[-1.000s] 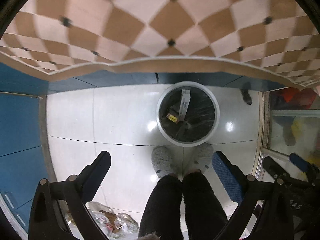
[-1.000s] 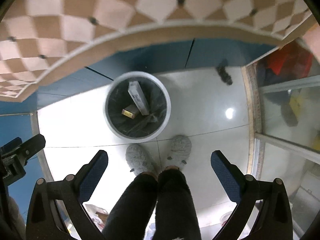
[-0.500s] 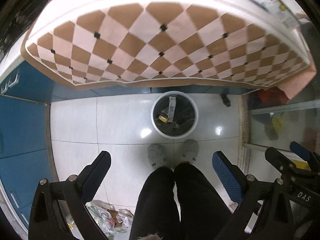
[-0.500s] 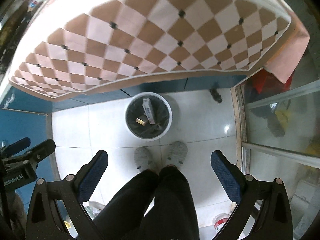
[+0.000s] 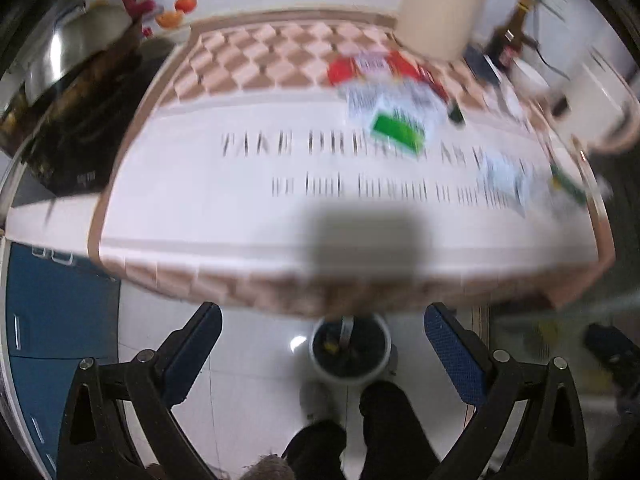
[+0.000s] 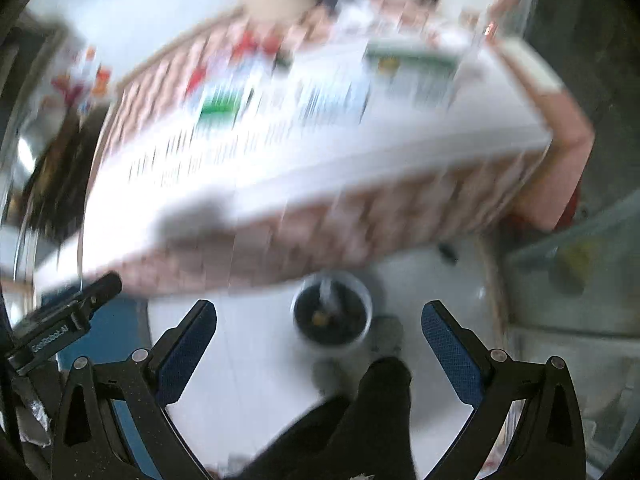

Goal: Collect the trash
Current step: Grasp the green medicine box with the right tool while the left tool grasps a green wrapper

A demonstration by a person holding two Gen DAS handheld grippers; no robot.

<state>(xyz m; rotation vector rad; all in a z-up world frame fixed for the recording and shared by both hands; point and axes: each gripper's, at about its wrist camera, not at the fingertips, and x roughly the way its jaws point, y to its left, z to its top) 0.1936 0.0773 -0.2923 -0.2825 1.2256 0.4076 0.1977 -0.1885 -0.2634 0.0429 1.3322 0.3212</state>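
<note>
A white round trash bin (image 5: 351,350) with a black liner stands on the floor below the table edge; it also shows in the right wrist view (image 6: 331,316). Several blurred wrappers lie on the table: a green packet (image 5: 397,131), a red packet (image 5: 346,70), a pale blue one (image 5: 505,181). In the right wrist view they smear, the green packet (image 6: 219,109) among them. My left gripper (image 5: 322,356) is open and empty, high above the floor. My right gripper (image 6: 319,350) is open and empty too.
The table (image 5: 240,208) has a white cloth with printed text and a checkered border. A cream cylinder container (image 5: 438,8) and a dark bottle (image 5: 510,36) stand at the back. Blue cabinets (image 5: 52,308) are on the left. The person's dark legs (image 5: 384,436) stand by the bin.
Both grippers have risen and tilted up from the bin; the table top with its wrappers has come into view, and the bin has shrunk toward the lower middle. Both stay open.
</note>
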